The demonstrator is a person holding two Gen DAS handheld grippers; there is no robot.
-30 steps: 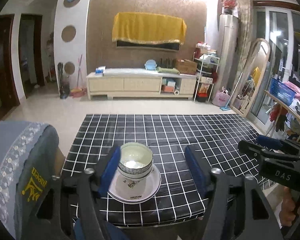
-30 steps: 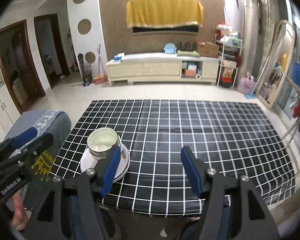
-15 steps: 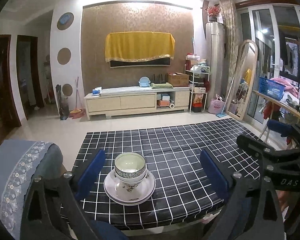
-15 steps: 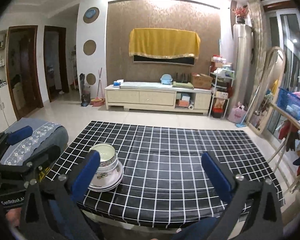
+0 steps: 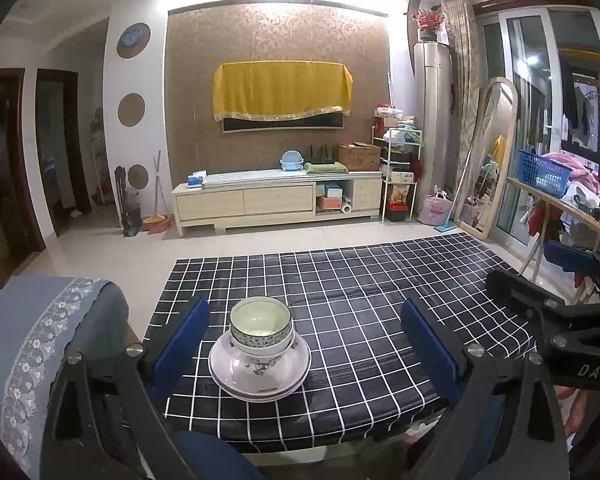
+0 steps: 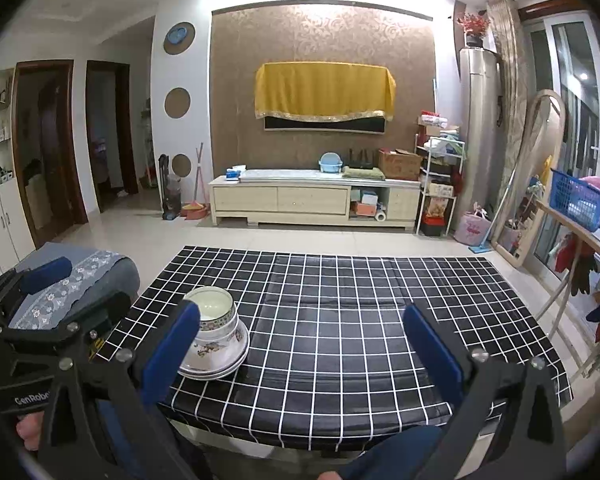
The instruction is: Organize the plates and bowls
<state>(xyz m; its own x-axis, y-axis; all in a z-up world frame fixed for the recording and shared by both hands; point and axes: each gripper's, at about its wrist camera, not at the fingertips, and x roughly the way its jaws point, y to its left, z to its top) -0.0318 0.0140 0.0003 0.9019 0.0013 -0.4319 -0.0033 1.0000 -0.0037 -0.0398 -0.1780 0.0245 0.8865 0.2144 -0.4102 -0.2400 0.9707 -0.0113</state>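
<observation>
Hovering wide apart above the near table edge, left gripper (image 5: 304, 344) fully released, blue pads (image 5: 182, 342) clear of everything, nothing held. Framed between those pads, slightly toward the 9 o'clock side: stacked bowls (image 5: 261, 326) sitting inside stacked plates (image 5: 259, 368), apart from both fingers. Right gripper (image 6: 300, 354) likewise spread wide and empty; in the right wrist view its left pad (image 6: 172, 346) overlapping the bowls (image 6: 216, 316) in line of sight, actual contact impossible to tell. From the right gripper, pile at about 10 o'clock; in the left wrist view, right gripper's body (image 5: 556, 328) at 3 o'clock of the pile, well apart.

Top bowl pale inside with a dark patterned rim band; lower bowl white with a small floral print on its wall. Plates (image 6: 220, 364) white, shallow, at least two, rims nested closely. Whole pile upright on the black tablecloth with white grid lines (image 5: 340, 300), near its front-left corner. Grey-blue embroidered chair cover (image 5: 40, 332) at 9 o'clock of the pile, just beside the table.
</observation>
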